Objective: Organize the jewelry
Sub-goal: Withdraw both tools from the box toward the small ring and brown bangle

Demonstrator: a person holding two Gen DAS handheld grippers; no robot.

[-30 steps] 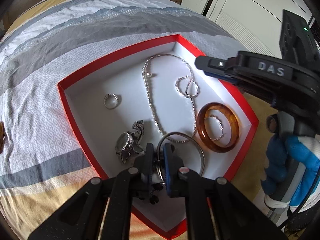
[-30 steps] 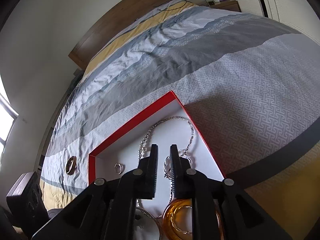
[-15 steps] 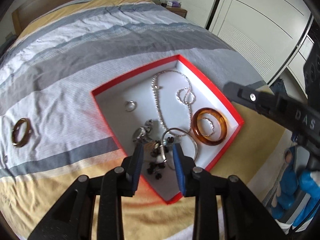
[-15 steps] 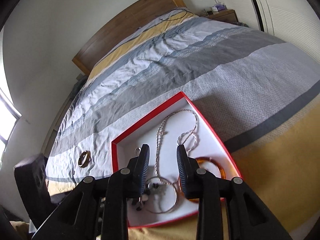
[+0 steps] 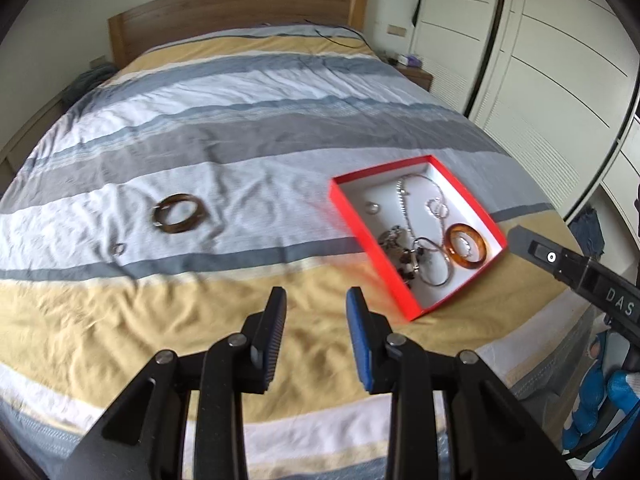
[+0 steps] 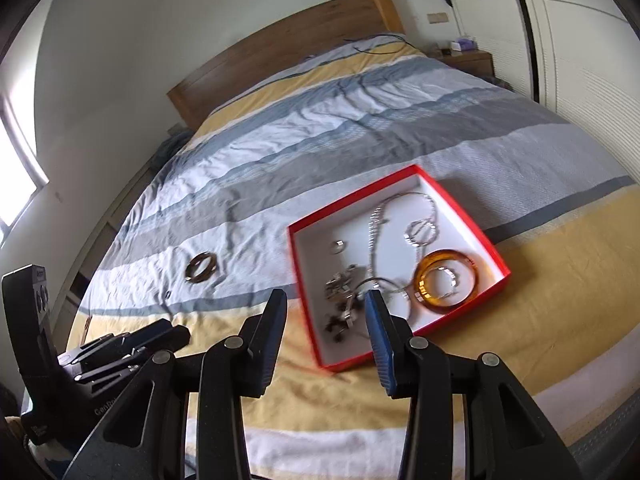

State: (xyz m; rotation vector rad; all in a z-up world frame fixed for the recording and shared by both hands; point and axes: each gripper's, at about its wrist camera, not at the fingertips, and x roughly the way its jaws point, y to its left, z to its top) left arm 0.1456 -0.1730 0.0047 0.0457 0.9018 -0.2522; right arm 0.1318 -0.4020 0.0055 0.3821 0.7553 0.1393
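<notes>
A red box (image 5: 404, 292) with a white inside lies on the striped bedspread. It holds an amber bangle (image 5: 467, 246), a silver chain (image 5: 404, 200), a watch (image 5: 394, 240), a thin silver bangle (image 5: 434, 264) and a dark beaded piece (image 5: 408, 264). A dark brown bangle (image 5: 179, 214) and a small ring (image 5: 119, 249) lie loose on the cover to the left. My left gripper (image 5: 317, 300) is open and empty, above the yellow stripe left of the box. My right gripper (image 6: 326, 300) hovers before the box (image 6: 304, 300), its jaws opening with nothing between them.
A wooden headboard (image 5: 236, 12) closes the far end of the bed. White wardrobe doors (image 5: 540, 80) and a bedside table (image 5: 416, 76) stand to the right. The bed's near edge runs just below both grippers. A blue-gloved hand (image 5: 600, 400) shows at the lower right.
Both grippers pulled back and up from the box. The left jaws opened and left the dark beaded piece in the box. The right jaws spread wider.
</notes>
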